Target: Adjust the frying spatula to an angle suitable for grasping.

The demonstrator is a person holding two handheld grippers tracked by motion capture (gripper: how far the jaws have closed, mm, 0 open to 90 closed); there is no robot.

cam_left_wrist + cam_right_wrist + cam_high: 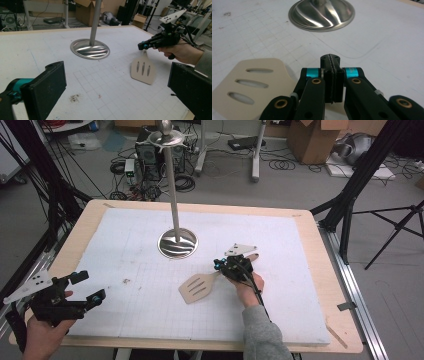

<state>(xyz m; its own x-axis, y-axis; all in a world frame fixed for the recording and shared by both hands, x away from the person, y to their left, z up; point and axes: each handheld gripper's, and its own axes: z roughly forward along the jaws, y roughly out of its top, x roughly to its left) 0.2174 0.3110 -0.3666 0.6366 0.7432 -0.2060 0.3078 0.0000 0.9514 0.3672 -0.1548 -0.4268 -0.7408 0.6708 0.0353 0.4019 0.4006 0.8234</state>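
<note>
With my right tool (pixel 220 265) clenched over the spatula (pixel 198 288) handle (left tool (pixel 112 87) released, idle), I'd lift it level.

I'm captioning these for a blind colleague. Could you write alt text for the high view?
A person's right claw sits over the handle of a slotted wooden spatula lying on a white gridded mat. The left claw hovers open near the table's near-left corner. A tall metal stand rises behind the spatula.
</note>
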